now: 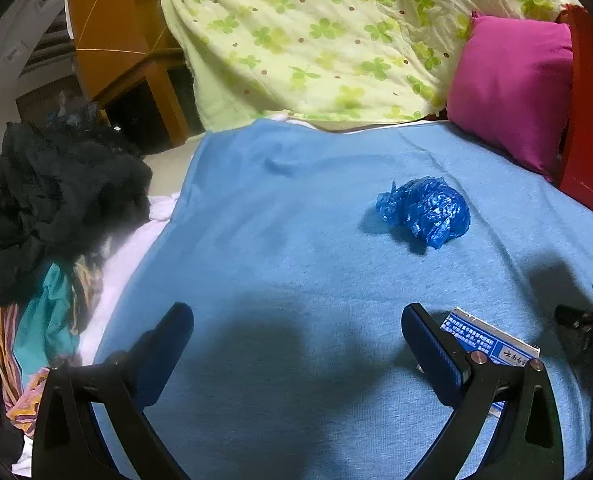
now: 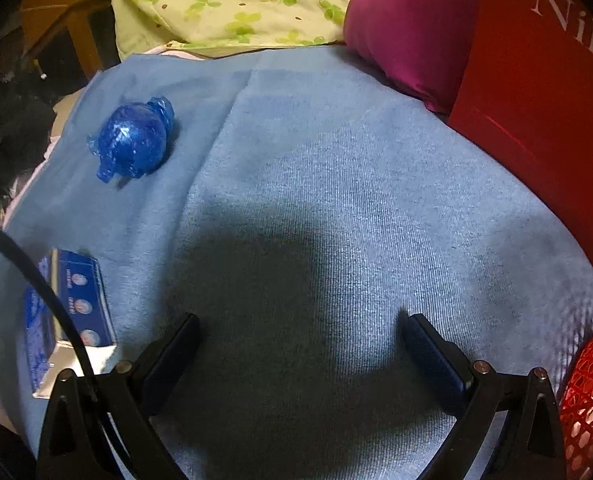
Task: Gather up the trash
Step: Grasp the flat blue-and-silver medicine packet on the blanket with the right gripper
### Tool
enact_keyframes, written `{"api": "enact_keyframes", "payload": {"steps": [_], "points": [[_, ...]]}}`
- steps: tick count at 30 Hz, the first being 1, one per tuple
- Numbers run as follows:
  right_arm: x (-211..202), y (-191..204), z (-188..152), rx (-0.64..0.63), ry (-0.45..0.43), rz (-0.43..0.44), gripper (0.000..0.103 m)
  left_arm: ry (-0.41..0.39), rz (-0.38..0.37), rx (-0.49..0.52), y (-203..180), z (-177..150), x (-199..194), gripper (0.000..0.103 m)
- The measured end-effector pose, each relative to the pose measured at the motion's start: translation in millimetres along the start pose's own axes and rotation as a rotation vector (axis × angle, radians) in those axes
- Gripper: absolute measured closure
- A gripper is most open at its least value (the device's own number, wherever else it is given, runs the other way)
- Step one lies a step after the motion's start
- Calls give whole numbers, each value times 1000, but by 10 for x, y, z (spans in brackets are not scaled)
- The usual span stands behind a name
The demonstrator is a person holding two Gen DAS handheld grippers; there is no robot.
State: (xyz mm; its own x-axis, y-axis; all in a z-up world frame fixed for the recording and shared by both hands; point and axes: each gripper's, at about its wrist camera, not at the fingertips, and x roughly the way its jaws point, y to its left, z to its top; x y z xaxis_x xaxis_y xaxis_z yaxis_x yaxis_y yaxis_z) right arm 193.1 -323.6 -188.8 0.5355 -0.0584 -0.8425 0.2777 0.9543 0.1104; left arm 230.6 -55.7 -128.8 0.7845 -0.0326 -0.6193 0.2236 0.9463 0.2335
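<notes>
A crumpled blue plastic wrapper ball [image 1: 426,210] lies on the light blue blanket [image 1: 296,240]; it also shows in the right wrist view [image 2: 132,142] at the far left. A small blue and white carton [image 1: 492,342] lies flat just right of my left gripper's right finger; in the right wrist view the carton [image 2: 74,312] is left of my right gripper. My left gripper [image 1: 296,320] is open and empty above the blanket, short of the wrapper. My right gripper [image 2: 300,330] is open and empty over bare blanket [image 2: 336,200].
A red paper bag [image 2: 544,92] stands at the right, beside a magenta pillow [image 1: 512,92]. A green clover quilt [image 1: 316,40] lies at the back. Dark clothes [image 1: 56,200] pile up at the left. A red mesh basket [image 2: 588,400] shows at lower right. A black cable [image 2: 36,280] crosses the carton.
</notes>
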Motion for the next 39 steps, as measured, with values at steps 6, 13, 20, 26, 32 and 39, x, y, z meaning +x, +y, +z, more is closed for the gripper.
{"api": "enact_keyframes", "payload": {"steps": [6,13,20,26,32,39], "points": [[-365,-65,75,49,-121,83,0,-2,5,-6,34,-9,-13,0],[-583,163,44,-17,-162,150,0,2,12,-7,55,-21,-9,0],[-609,334,63,-60,-156,197,0,6,12,-7,72,-25,2,0],[-619,497,31,-102,-138,223,0,9,14,-10,101,-31,1,0],[-660,688,-26,-175,-145,246,0,15,19,-18,124,-39,5,0],[-560,976,-118,-302,-129,239,0,30,34,-13,191,-71,36,0]]}}
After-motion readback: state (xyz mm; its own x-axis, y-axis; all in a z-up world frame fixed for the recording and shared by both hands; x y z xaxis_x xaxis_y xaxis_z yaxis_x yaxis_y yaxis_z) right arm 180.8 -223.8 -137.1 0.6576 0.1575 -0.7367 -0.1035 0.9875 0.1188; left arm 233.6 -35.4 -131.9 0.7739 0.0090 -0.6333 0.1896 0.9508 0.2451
